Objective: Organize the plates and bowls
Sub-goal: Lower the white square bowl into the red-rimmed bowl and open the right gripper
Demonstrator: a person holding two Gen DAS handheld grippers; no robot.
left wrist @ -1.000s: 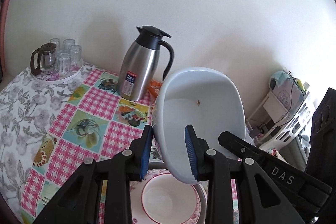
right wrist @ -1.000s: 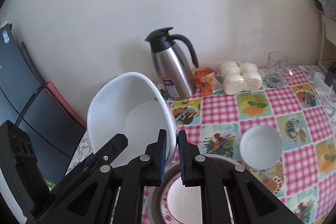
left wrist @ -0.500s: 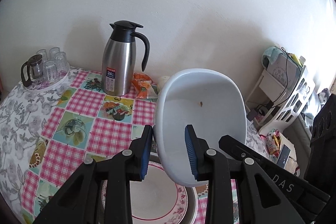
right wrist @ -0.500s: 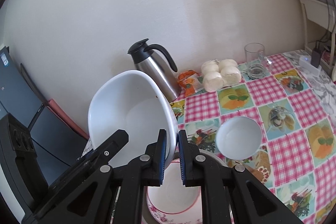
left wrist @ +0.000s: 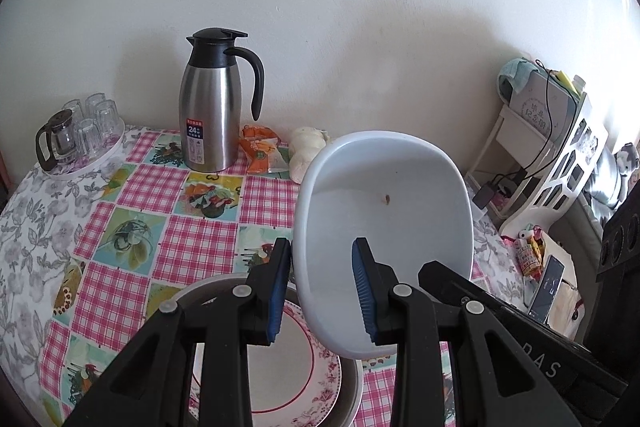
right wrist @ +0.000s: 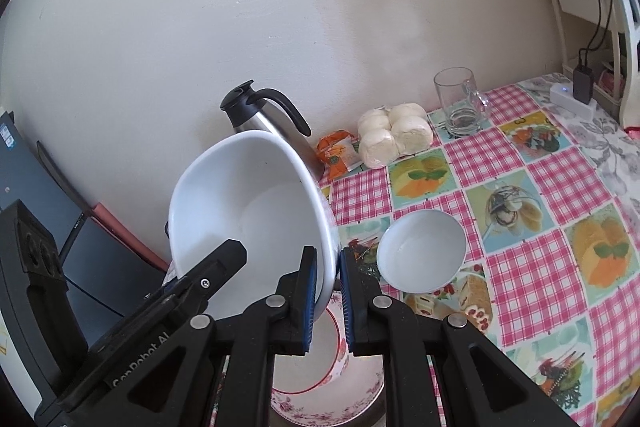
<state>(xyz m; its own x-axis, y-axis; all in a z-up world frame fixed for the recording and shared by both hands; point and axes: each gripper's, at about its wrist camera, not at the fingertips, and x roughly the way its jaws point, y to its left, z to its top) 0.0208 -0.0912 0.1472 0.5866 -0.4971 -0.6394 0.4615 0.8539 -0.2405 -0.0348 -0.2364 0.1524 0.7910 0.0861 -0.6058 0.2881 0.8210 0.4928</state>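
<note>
Bowls first: we hold the large white bowl [left wrist: 384,223] tilted in the air over the flowered plate [left wrist: 304,379], both claws clamped on its rim from opposite sides, our left gripper [left wrist: 320,291] with its jaws spread across a wider stretch of wall, our right gripper [right wrist: 329,301] nearly closed on the thin edge. Only our right camera shows the small white bowl [right wrist: 421,250] on the checked tablecloth [right wrist: 560,259], beside the plate, and the glass mug [right wrist: 460,101]. Only our left camera shows the tray of glasses [left wrist: 80,135] and the whole steel flask [left wrist: 214,111].
</note>
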